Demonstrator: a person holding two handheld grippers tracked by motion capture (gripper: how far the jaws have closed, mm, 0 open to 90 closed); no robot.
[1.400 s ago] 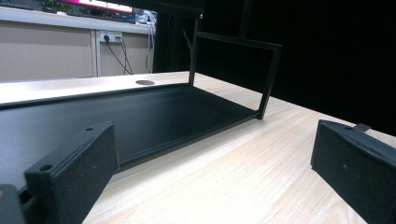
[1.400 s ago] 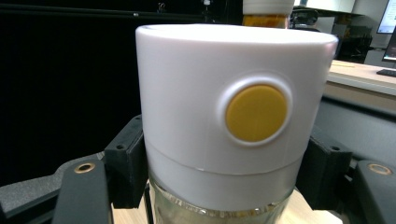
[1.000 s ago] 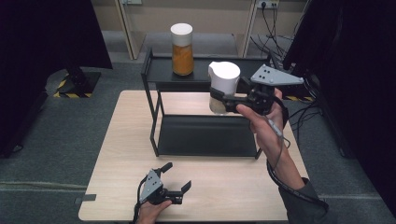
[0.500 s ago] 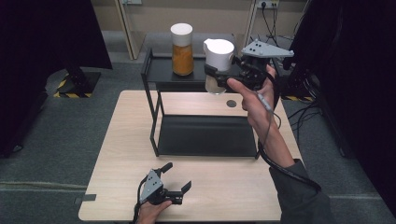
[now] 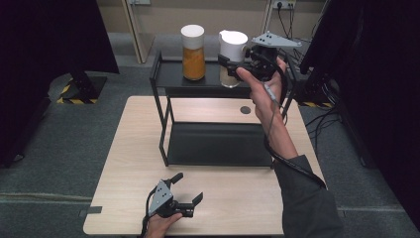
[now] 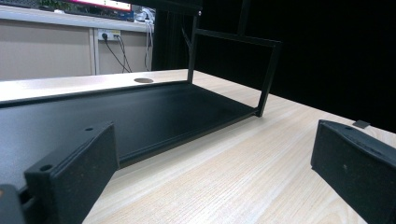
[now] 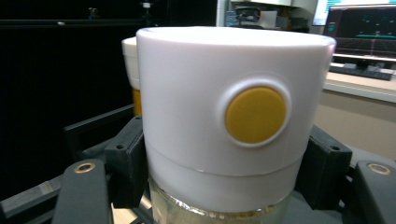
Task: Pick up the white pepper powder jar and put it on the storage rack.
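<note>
Pale wood makes up the table (image 5: pixel 124 198), which stands on grey carpet and carries a black two-tier rack (image 5: pixel 163 124) toward its far side. On the rack's upper shelf stands an orange-filled jar (image 5: pixel 192 53) with a white lid. Just beside it, the right gripper (image 5: pixel 233 67) is clamped on a second jar, the white-lidded jar (image 5: pixel 232 54), with its glass base at or just above the shelf; whether it already touches down cannot be told. In the right gripper view the black pads (image 7: pixel 126 163) press the jar (image 7: pixel 233 112) on both sides, just below the lid with its round yellow button. The left gripper (image 5: pixel 185 191) rests low on the near edge of the table, jaws spread and nothing between them. The likely risk is the close spacing: a sideways drift during placement could knock the held jar into its neighbour and tip it. Letting go before the base sits flat could let the jar topple off the narrow shelf, and a grip so high on smooth plastic might slip. Counted: two jars, two grippers, one rack with two shelves, one table.
</note>
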